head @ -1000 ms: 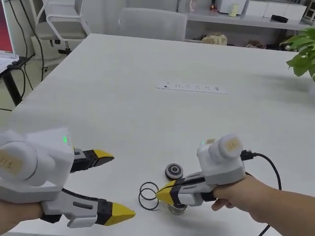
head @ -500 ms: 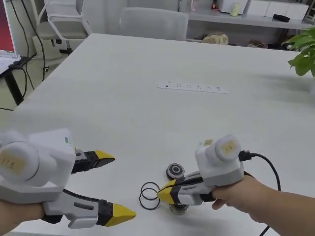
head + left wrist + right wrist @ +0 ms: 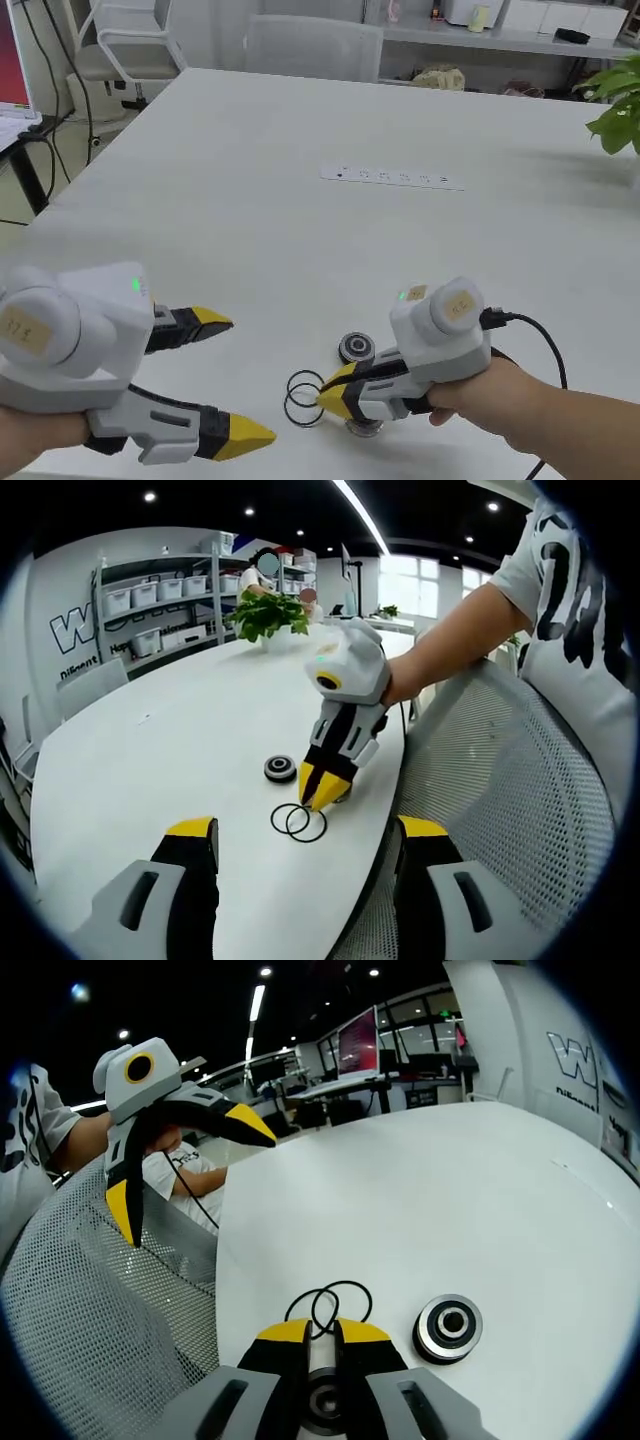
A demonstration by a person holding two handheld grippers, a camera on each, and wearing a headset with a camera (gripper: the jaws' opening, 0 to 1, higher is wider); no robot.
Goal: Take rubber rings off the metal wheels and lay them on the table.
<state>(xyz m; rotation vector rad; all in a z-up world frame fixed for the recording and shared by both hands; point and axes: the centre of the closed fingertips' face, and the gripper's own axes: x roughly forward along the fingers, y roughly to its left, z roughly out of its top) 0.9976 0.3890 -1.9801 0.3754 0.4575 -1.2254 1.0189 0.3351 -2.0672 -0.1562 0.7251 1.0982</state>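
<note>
Two black rubber rings (image 3: 302, 397) lie flat, overlapping — one metal wheel (image 3: 355, 348) flat nearby, a second wheel (image 3: 325, 1400) just beside them

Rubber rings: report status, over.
Left gripper open, held clear. Right gripper jaws nearly closed over a wheel, grip unclear. Two rubber rings on table; second wheel beside.

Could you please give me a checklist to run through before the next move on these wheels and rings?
1. Two rubber rings lie flat on the table: ok.
2. Right gripper is at the near wheel, with its jaws narrow on either side: ok.
3. Firm hold on that wheel or its ring: cannot tell.
4. Left gripper is open, holds nothing and is free to steady the wheel: ok.
5. Far wheel stands apart from both grippers: ok.
6. Far wheel carries a rubber ring: cannot tell.
</note>
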